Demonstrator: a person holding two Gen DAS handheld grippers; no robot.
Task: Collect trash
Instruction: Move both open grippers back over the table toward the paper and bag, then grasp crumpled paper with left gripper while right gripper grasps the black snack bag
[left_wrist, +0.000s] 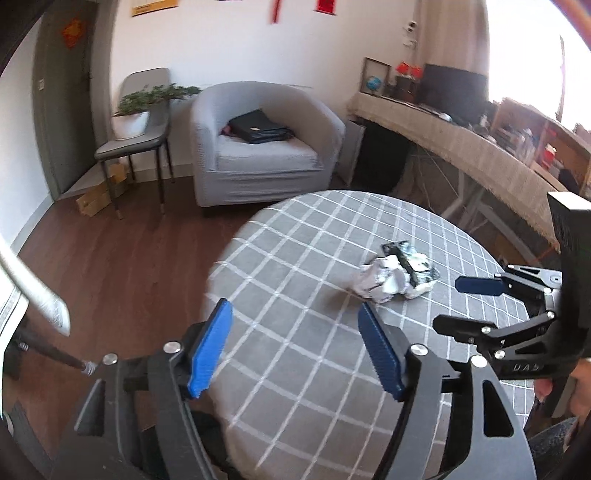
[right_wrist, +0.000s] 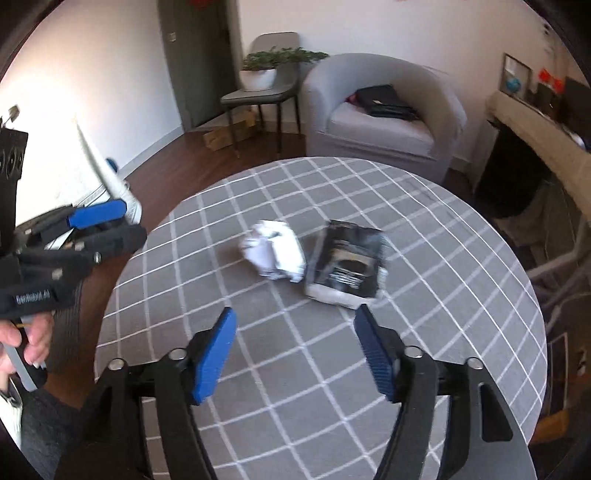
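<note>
A crumpled white paper ball lies on the round table with a grey checked cloth. A black and white wrapper lies flat just right of it. Both also show in the left wrist view, the paper ball and the wrapper. My right gripper is open and empty above the table, just short of both pieces. My left gripper is open and empty above the table's left part. In the left wrist view the right gripper reaches in from the right, close to the trash.
A grey armchair with a black bag on it stands beyond the table. A chair with a potted plant stands left of it, cardboard boxes under it. A cloth-covered desk runs along the right. Dark wood floor surrounds the table.
</note>
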